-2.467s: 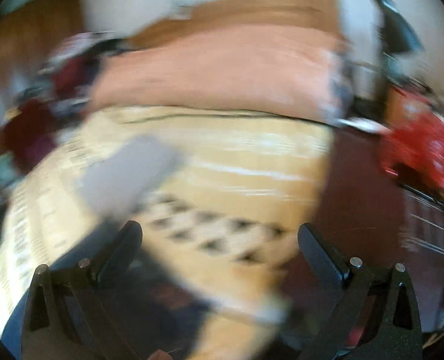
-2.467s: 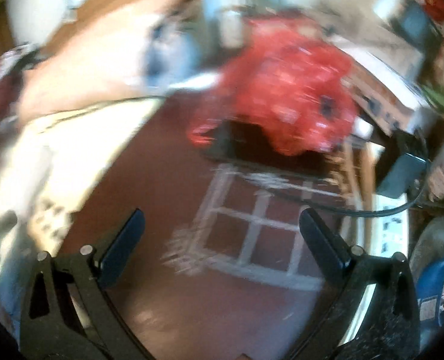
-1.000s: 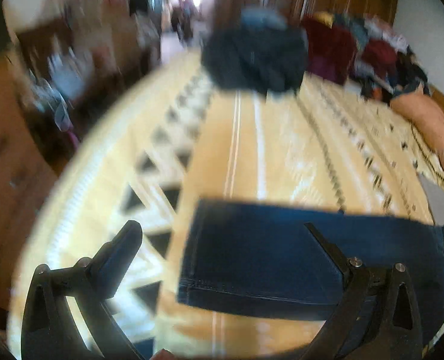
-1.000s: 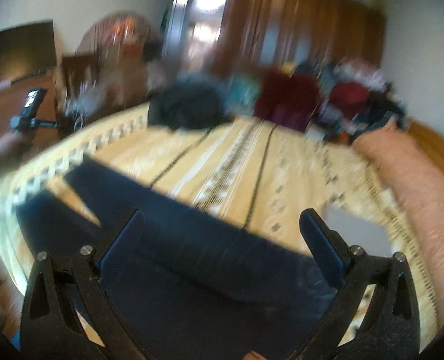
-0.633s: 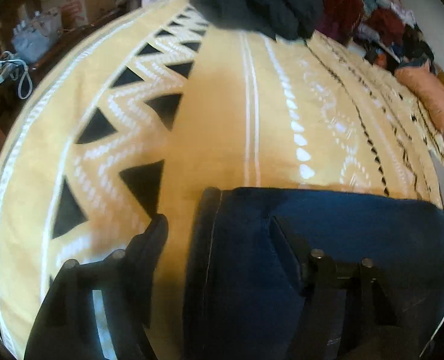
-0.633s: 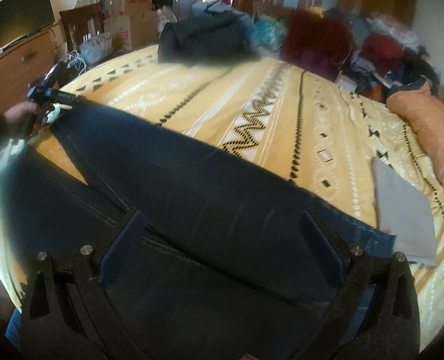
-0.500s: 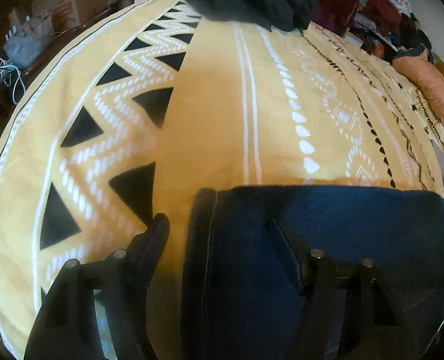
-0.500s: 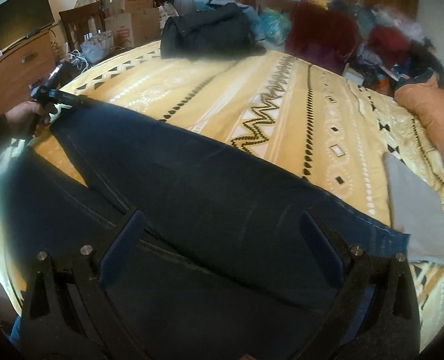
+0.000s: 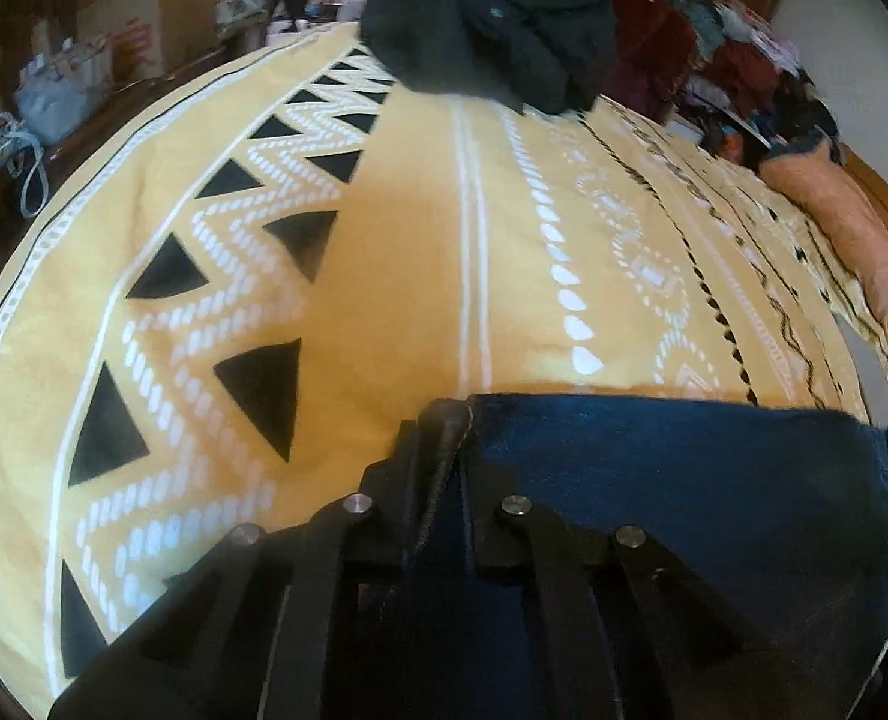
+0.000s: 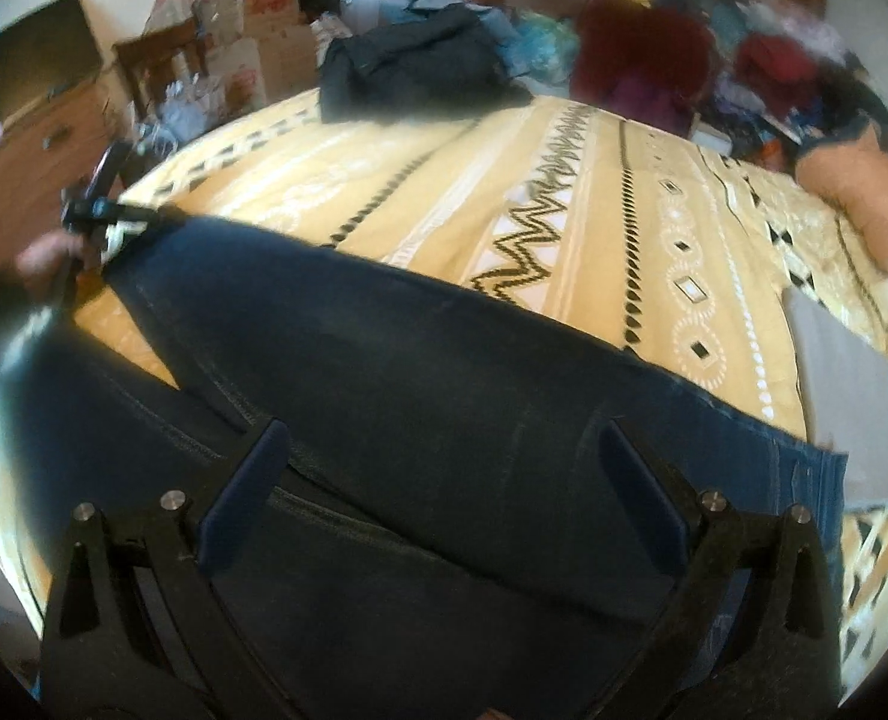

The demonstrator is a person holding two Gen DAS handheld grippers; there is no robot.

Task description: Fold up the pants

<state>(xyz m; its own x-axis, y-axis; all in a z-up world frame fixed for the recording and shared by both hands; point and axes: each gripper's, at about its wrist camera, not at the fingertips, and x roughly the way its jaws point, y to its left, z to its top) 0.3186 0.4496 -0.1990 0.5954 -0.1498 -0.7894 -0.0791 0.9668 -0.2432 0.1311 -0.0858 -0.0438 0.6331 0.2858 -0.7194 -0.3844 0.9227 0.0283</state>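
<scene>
Dark blue jeans (image 10: 420, 384) lie spread across a yellow patterned bedspread (image 10: 564, 228). In the left wrist view my left gripper (image 9: 444, 426) is shut on the hem corner of one jeans leg (image 9: 672, 480). The same gripper also shows in the right wrist view (image 10: 93, 207), at the far left, holding that leg end. My right gripper (image 10: 438, 468) is open, its jaws wide apart just above the upper part of the jeans, holding nothing.
A dark jacket (image 9: 492, 30) lies at the far end of the bed. Piles of clothes (image 10: 714, 60) sit beyond it. A grey folded cloth (image 10: 846, 396) and a peach pillow (image 10: 864, 204) lie at the right. A wooden dresser (image 10: 30, 144) stands left.
Both grippers swung from the floor side to the bed. My left gripper came down on the jeans leg hem and shut on it. My right gripper stays open over the jeans.
</scene>
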